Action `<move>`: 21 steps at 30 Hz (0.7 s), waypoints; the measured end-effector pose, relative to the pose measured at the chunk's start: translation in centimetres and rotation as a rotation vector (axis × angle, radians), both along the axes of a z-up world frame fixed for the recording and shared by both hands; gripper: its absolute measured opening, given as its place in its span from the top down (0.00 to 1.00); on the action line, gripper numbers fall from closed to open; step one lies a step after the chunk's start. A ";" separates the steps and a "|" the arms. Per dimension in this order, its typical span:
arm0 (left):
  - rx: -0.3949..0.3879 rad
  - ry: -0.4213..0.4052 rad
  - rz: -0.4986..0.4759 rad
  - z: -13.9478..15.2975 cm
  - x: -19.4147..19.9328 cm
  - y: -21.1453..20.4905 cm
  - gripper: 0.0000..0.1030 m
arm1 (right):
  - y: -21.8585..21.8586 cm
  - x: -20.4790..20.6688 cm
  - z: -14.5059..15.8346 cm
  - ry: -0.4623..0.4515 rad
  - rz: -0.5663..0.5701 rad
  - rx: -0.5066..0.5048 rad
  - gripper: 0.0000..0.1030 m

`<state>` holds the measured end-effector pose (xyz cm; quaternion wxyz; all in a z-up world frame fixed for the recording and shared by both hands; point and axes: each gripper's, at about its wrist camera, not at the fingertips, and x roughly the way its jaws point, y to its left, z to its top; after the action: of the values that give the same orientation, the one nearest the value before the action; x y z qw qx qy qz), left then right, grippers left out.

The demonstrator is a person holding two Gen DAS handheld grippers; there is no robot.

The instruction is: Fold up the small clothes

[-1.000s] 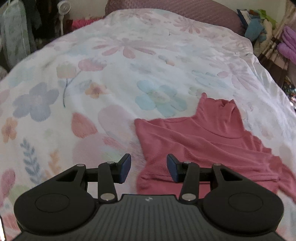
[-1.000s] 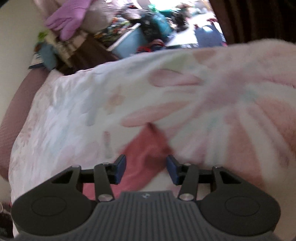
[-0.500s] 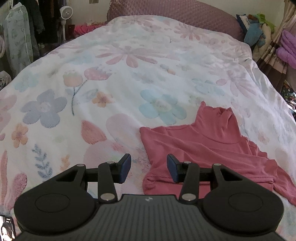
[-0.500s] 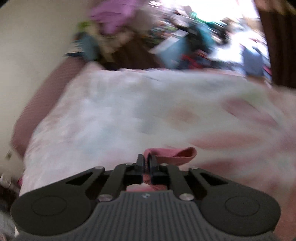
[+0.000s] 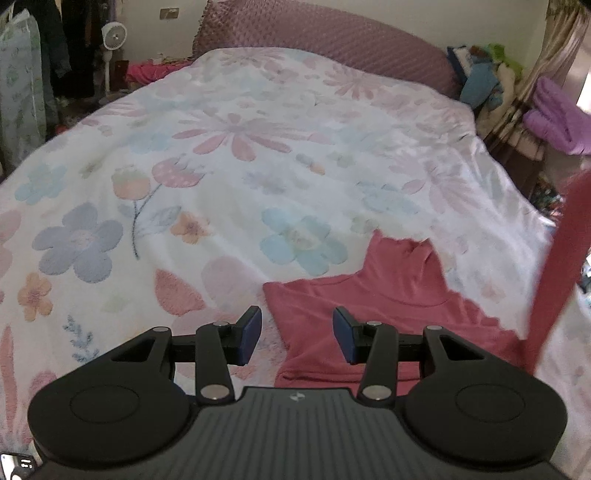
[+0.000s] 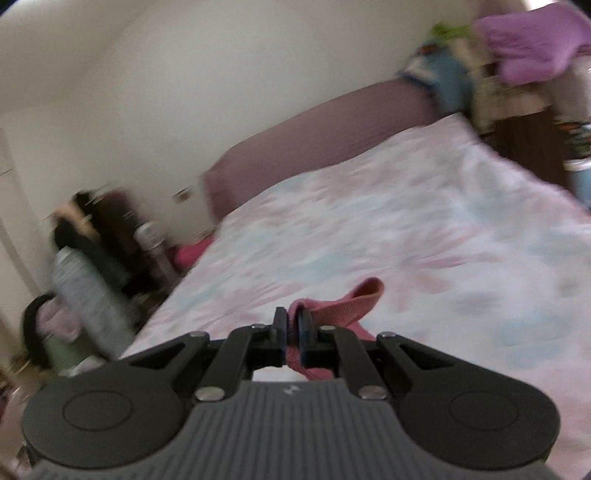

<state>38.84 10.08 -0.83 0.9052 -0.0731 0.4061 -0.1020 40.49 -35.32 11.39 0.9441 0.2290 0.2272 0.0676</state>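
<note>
On your far left a small white fan (image 5: 114, 37) stands by the wall, with dark clothes hanging beside it. The flowered bedspread (image 5: 229, 177) fills most of your left wrist view, running back to a mauve quilted headboard (image 5: 325, 33).

Your left gripper (image 5: 297, 339) hangs above the bed's near part with its jaws apart and nothing between them; the blue pads (image 5: 251, 332) touch no cloth. Past them lies the pink turtleneck top (image 5: 399, 291), its body flat on the bedspread and its high collar pointing towards the headboard. The top sits to the right of the bed's middle, close to you.

Further right, one pink sleeve (image 5: 557, 266) rises from the top's right side as a taut, blurred band, up and out towards the frame's edge. Beyond the bed's right edge a purple garment (image 5: 557, 122) lies on a cluttered pile.

In your right wrist view, which is smeared by motion, your right gripper (image 6: 291, 332) is clenched tight on the sleeve's ribbed cuff (image 6: 351, 302): the cloth is pinched between the pads and loops out ahead of them to the right. The bedspread lies below and beyond the cuff, with the headboard and a pale wall (image 6: 184, 92) behind.
</note>
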 end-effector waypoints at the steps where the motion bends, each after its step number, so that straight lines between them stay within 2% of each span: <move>1: -0.022 0.001 -0.002 0.1 0.1 0.4 0.49 | 2.0 1.1 -0.4 0.007 0.033 0.010 0.99; 5: -0.082 0.011 0.006 -0.3 0.6 2.3 0.49 | 11.0 4.9 -4.1 0.065 0.137 0.016 1.00; 10: -0.120 0.062 0.012 -3.0 1.7 4.1 0.49 | 19.8 8.0 -14.6 0.246 0.223 -0.018 1.00; 12: -0.139 0.088 0.012 -4.5 2.2 4.7 0.49 | 21.8 8.6 -19.0 0.314 0.257 -0.023 0.99; 14: -0.160 0.113 0.007 -5.8 2.6 5.1 0.49 | 22.7 8.9 -22.6 0.377 0.300 0.020 0.99; 17: -0.188 0.136 0.008 -7.4 3.2 5.4 0.49 | 23.5 9.3 -25.7 0.411 0.372 0.096 0.88; 19: -0.214 0.142 0.009 -8.2 3.6 5.4 0.49 | 23.4 9.0 -26.4 0.413 0.395 0.107 0.67; 21: -0.245 0.152 0.008 -8.8 4.1 5.2 0.49 | 22.3 8.7 -25.9 0.390 0.392 0.134 0.66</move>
<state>42.96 15.30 -9.65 0.8565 -0.1921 0.4577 -0.1411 49.18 -13.07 -14.52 0.8343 0.2515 0.4395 0.2182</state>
